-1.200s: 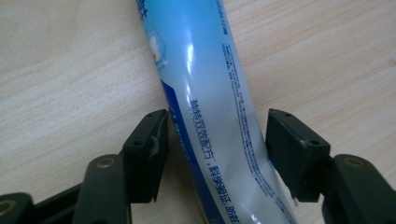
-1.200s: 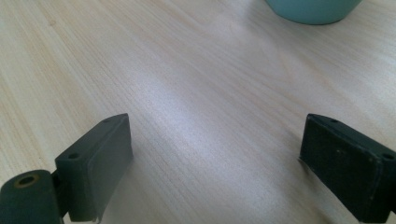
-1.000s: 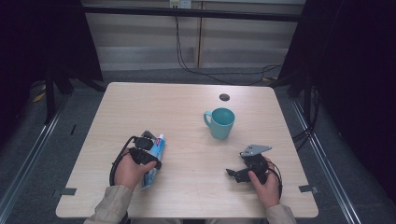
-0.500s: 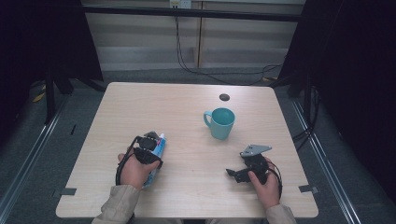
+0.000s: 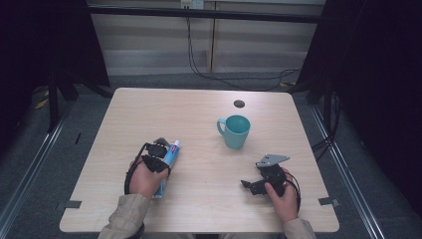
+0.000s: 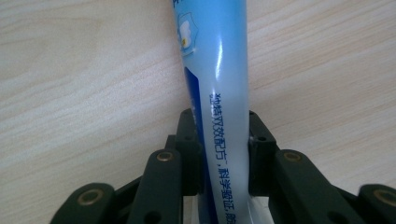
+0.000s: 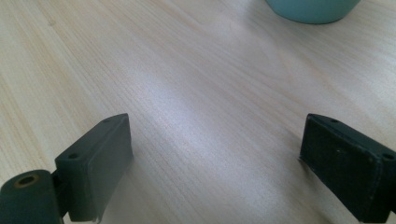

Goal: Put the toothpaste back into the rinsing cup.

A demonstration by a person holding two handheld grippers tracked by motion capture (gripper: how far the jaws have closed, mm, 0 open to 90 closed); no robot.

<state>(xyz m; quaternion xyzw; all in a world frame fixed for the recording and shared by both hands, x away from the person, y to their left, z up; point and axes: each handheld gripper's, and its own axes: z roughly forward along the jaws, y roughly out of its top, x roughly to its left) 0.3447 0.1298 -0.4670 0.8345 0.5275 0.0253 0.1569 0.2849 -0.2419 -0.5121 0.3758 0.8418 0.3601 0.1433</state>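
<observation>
A blue and white toothpaste tube (image 5: 170,152) (image 6: 219,70) lies on the wooden table (image 5: 199,109) at the front left. My left gripper (image 5: 158,153) (image 6: 219,135) sits over its rear half. Its jaws have just been closing, and both pads now press on the tube's sides. My right gripper (image 5: 261,178) (image 7: 215,163) rests low over the table at the front right, its jaws wide apart with bare wood between them. It faces a teal mug (image 5: 235,130) (image 7: 310,9), which stands upright a little beyond it.
A small dark round spot (image 5: 239,103) lies on the table behind the mug. The table's front edge runs just under both forearms. Cables hang down the wall beyond the far edge.
The left gripper's jaws have drawn in onto the toothpaste tube. Both hands have kept their places, and the mug has not moved.
</observation>
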